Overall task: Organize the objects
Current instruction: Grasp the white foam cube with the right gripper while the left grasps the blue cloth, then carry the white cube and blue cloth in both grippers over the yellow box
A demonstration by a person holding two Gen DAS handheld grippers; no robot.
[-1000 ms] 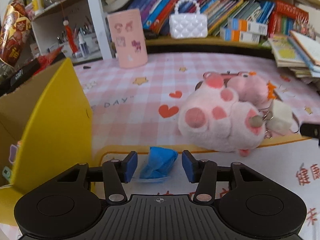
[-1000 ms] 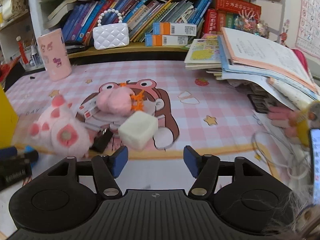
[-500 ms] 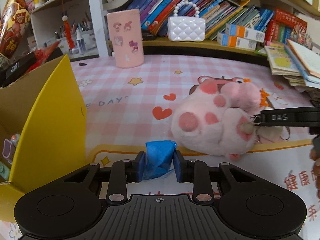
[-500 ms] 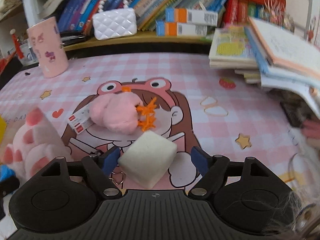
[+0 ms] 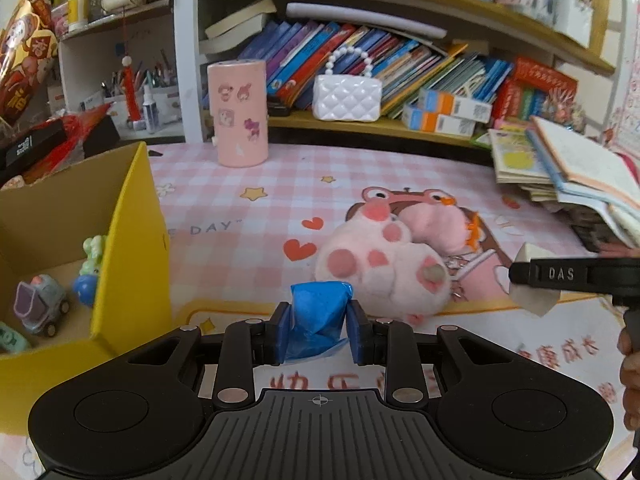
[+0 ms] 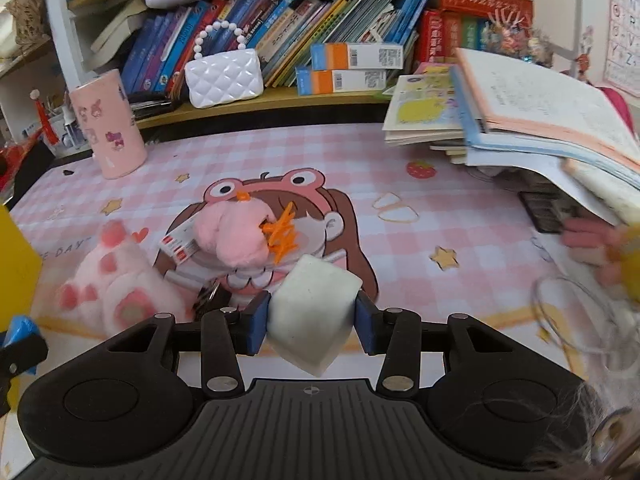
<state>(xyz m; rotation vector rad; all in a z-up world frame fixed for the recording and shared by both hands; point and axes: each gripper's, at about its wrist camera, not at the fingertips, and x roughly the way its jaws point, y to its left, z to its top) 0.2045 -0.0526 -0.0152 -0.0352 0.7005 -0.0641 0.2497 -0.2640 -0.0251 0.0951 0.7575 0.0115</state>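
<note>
2 tools are loaded at once; the left tool [image 5: 319, 334] is clenched on a crumpled blue wad [image 5: 318, 310], raised just off the bench [image 5: 248, 208]; the right tool [image 6: 313, 322] has just been closing and now pinches a white foam cube [image 6: 314, 312]. This looks like the carry step; next, each load likely goes left to the yellow box [image 5: 132, 248], where small toys [image 5: 40, 308] already lie; farther out, 2 pink plush pieces [image 5: 384, 268] wait unsorted.
</note>
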